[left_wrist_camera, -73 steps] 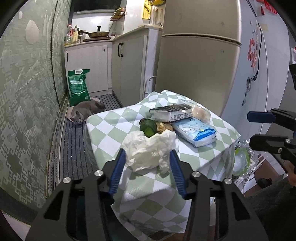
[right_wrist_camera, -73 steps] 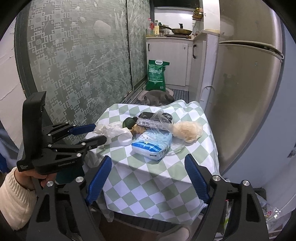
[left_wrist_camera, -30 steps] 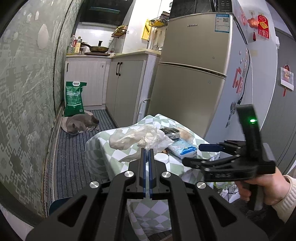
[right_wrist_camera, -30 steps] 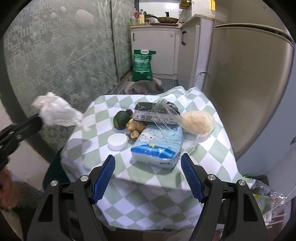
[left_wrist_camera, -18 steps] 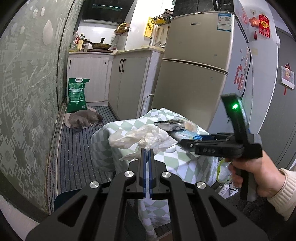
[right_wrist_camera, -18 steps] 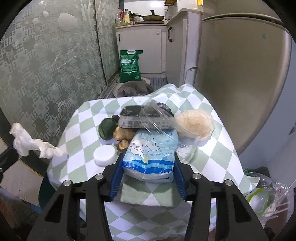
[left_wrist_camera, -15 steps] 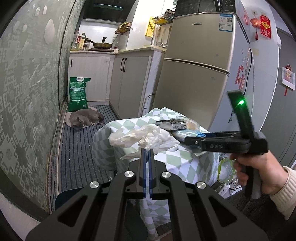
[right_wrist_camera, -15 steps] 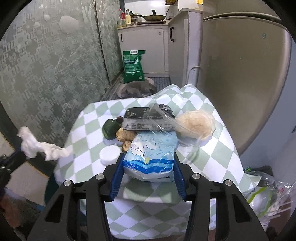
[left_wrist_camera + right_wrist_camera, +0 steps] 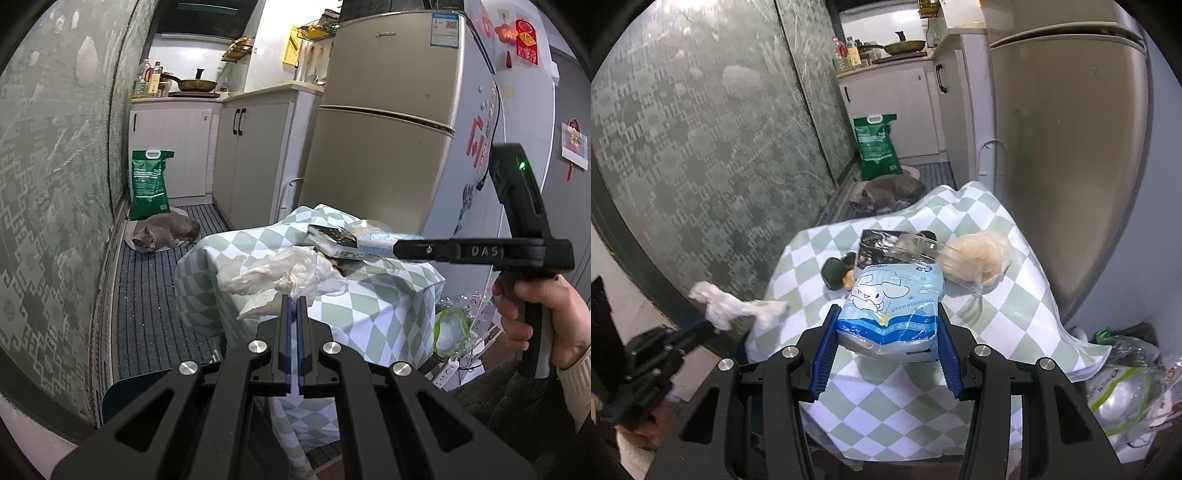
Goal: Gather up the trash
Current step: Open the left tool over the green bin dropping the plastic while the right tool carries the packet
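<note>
The left gripper [image 9: 294,301] has its blue pads pressed together on a crumpled white tissue [image 9: 280,271], which hangs in the air beside the table's near corner, clear of the checked cloth [image 9: 376,306]. From the right wrist view the same tissue [image 9: 733,306] shows off the table's left edge, held out by the left gripper [image 9: 701,325], whose tips are blurred there.

The right gripper [image 9: 884,345] pinches a blue tissue pack [image 9: 894,310] between its ribbed pads; the pack looks lifted slightly off the cloth, though the angle makes that hard to confirm. From the left wrist view the right gripper [image 9: 400,248] reaches in over the table with the pack [image 9: 384,242] at its tip.

Behind the pack on the table lie a dark packet [image 9: 877,245], a green object [image 9: 833,275], and a clear container [image 9: 960,258] with something beige inside. A bag of trash [image 9: 1123,387] sits on the floor at the table's right. A grey cat [image 9: 162,230] lies on a mat by a green bag [image 9: 149,182], and a fridge [image 9: 380,147] stands behind the table.
</note>
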Demonstrator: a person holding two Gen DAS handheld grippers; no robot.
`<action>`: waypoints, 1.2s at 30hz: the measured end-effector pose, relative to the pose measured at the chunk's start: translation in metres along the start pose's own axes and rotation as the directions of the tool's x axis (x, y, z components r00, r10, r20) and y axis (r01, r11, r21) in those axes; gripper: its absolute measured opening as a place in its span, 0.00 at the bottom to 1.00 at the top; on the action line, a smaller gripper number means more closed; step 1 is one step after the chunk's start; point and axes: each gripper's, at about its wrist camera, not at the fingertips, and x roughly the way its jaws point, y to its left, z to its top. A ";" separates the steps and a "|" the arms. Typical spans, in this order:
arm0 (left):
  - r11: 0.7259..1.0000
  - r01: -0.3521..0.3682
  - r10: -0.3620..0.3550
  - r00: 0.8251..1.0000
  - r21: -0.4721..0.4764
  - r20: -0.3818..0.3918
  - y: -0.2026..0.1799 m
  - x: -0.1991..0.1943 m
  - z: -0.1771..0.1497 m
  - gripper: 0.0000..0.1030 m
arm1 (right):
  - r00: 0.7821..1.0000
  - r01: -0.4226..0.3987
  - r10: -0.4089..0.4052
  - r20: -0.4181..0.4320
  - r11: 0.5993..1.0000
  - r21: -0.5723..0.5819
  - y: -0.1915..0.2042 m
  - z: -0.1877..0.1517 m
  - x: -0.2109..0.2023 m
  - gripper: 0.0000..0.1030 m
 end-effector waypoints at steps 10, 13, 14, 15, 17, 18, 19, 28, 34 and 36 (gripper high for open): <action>1.000 0.008 -0.007 1.000 0.012 -0.010 -0.007 0.007 -0.001 0.03 | 0.992 -0.123 0.124 -0.014 0.991 0.044 -0.005 -0.001 -0.010 0.48; 1.000 0.008 -0.008 1.000 0.014 -0.010 -0.008 0.007 -0.001 0.03 | 0.977 -0.213 0.215 -0.012 0.973 0.088 -0.007 -0.003 -0.009 0.48; 1.000 0.009 -0.009 1.000 0.014 -0.009 -0.008 0.007 -0.001 0.03 | 0.973 -0.230 0.231 0.001 0.969 0.093 -0.007 -0.002 -0.012 0.48; 1.000 0.008 -0.008 1.000 0.013 -0.009 -0.008 0.007 -0.001 0.03 | 0.971 -0.240 0.240 0.016 0.967 0.090 -0.006 0.000 -0.015 0.48; 1.000 0.009 -0.009 1.000 0.014 -0.009 -0.008 0.007 -0.001 0.03 | 0.972 -0.236 0.234 0.036 0.969 0.073 -0.003 0.002 -0.021 0.48; 1.000 0.007 -0.007 1.000 0.016 -0.008 -0.008 0.006 -0.001 0.03 | 0.974 -0.225 0.223 0.038 0.972 0.064 -0.002 0.003 -0.022 0.48; 1.000 0.006 -0.006 1.000 0.017 -0.008 -0.008 0.006 -0.001 0.03 | 0.975 -0.219 0.217 0.039 0.974 0.059 -0.001 0.003 -0.022 0.48; 0.999 -0.031 0.031 0.999 -0.013 0.006 0.008 -0.010 -0.002 0.03 | 0.976 -0.207 0.206 0.069 0.978 0.009 0.015 0.012 -0.025 0.48; 0.996 -0.078 0.077 0.997 -0.034 -0.017 0.026 -0.020 -0.014 0.03 | 0.965 -0.243 0.245 0.092 0.970 -0.034 0.037 0.017 -0.026 0.48; 0.995 -0.093 0.091 0.995 -0.032 -0.036 0.030 -0.021 -0.019 0.03 | 0.960 -0.260 0.265 0.094 0.964 -0.060 0.049 0.018 -0.025 0.48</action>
